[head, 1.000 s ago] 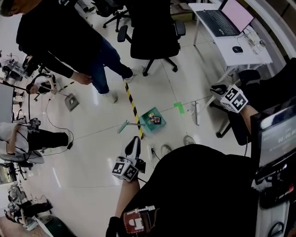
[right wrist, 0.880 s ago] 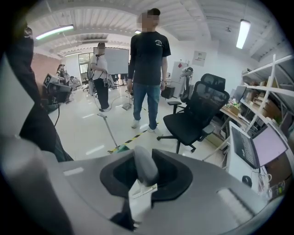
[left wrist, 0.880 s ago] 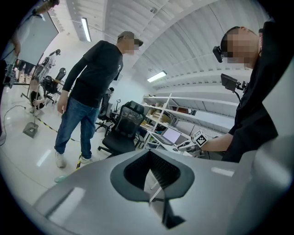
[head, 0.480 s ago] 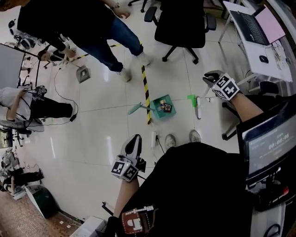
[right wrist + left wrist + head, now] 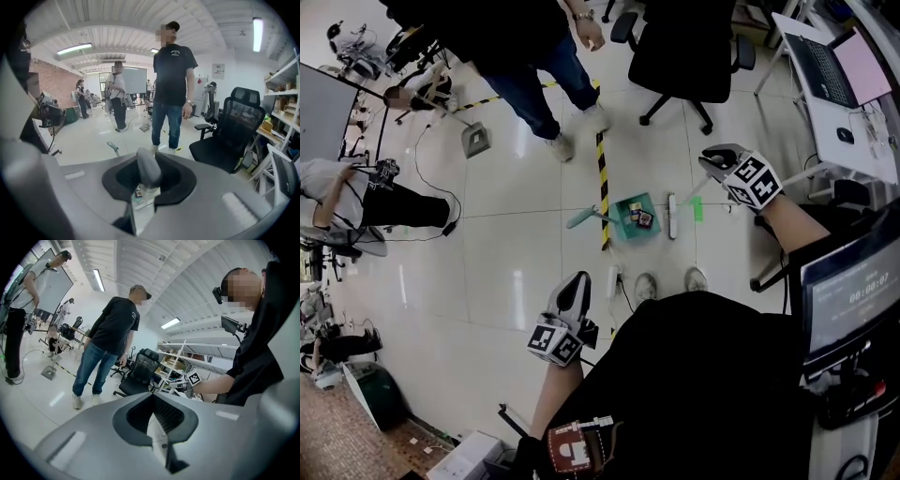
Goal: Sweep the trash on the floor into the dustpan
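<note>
A green dustpan point(image 5: 624, 205) lies on the white floor with small bits of trash point(image 5: 639, 217) inside; its teal handle point(image 5: 579, 220) points left. A white broom head point(image 5: 672, 216) rests on the floor just right of the pan. My right gripper point(image 5: 710, 159) is above it, shut on the broom's grey handle top point(image 5: 147, 169); the dustpan point(image 5: 140, 196) shows below the jaws. My left gripper point(image 5: 573, 286) hangs shut and holds nothing, nearer than the pan; in its own view the left gripper point(image 5: 153, 401) points up at the room.
Yellow-black floor tape point(image 5: 602, 183) runs to the pan's left edge. A person point(image 5: 546, 75) stands beyond it, beside a black office chair point(image 5: 689, 52). A power strip point(image 5: 612, 281) and my shoes point(image 5: 646, 285) lie near. A laptop desk point(image 5: 844, 84) stands right; a grey dustpan point(image 5: 475, 139) lies far left.
My right gripper moved left with the broom, and the broom head slid along the floor from well right of the dustpan to right beside it. The left gripper stayed put.
</note>
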The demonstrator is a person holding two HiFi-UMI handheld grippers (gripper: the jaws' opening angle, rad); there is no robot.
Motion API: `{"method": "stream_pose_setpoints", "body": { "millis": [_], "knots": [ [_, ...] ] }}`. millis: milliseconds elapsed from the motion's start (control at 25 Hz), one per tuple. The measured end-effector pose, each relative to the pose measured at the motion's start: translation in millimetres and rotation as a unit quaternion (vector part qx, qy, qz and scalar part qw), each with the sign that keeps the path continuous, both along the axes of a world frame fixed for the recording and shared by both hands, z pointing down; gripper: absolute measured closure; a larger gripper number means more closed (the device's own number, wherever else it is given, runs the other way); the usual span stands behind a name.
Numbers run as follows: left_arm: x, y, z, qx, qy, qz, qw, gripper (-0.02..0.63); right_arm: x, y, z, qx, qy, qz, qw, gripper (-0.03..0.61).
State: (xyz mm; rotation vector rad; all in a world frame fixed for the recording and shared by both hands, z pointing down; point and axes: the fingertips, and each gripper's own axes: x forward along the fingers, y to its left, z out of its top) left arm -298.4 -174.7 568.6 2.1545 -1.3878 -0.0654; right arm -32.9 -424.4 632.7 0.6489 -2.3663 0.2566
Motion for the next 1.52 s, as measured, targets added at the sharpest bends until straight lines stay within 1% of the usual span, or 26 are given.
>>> {"method": "stream_pose_setpoints", "body": {
  "millis": [120, 240, 400, 600, 720, 840, 1000, 1120, 1240, 1360, 1440, 1520],
  "knots": [
    [2, -3, -1, 0.003, 0.002, 0.002, 1.0, 0.614, -7, 3, -8, -0.004, -0.018, -0.004, 1.0, 0.523],
    [4, -5, 0, 0.008, 0.004, 0.004, 0.9999, 0.614, -9, 6, -13, -0.003, -0.019, -0.014, 1.0, 0.523],
    [5, -8, -2, 0.012, 0.002, 0.005, 0.9999, 0.614, -4, 10, -18, 0.0, -0.001, -0.03, 1.0, 0.523],
    [4, -7, -5, 0.015, 0.005, 0.001, 0.9999, 0.614, 10, 11, -29, 0.005, 0.018, -0.034, 0.999, 0.525],
    [3, -5, -3, 0.016, 0.007, -0.002, 0.9999, 0.614, 13, 8, -28, 0.019, 0.043, -0.046, 0.998, 0.524],
    [-2, 0, -2, 0.006, 0.011, -0.012, 0.9998, 0.614, 6, 4, -15, 0.027, 0.069, -0.057, 0.996, 0.523],
    [-22, 13, -6, 0.001, 0.012, -0.027, 0.9996, 0.614, -27, 11, 9, 0.019, 0.104, -0.08, 0.991, 0.523],
    [-40, 26, -4, 0.001, 0.01, -0.041, 0.9991, 0.614, -62, 14, 24, 0.019, 0.109, -0.098, 0.989, 0.523],
    [-56, 34, -4, -0.006, 0.007, -0.058, 0.9982, 0.614, -109, 17, 26, 0.021, 0.087, -0.114, 0.989, 0.523],
    [-66, 37, -1, -0.012, 0.008, -0.075, 0.9971, 0.614, -152, 19, 22, 0.023, 0.049, -0.129, 0.99, 0.52],
    [-71, 40, 0, -0.012, 0.009, -0.08, 0.9967, 0.614, -170, 22, 16, 0.029, 0.029, -0.133, 0.99, 0.523],
    [-74, 46, -4, -0.009, 0.012, -0.081, 0.9966, 0.614, -175, 24, 5, 0.035, 0.019, -0.133, 0.99, 0.526]
  ]
}}
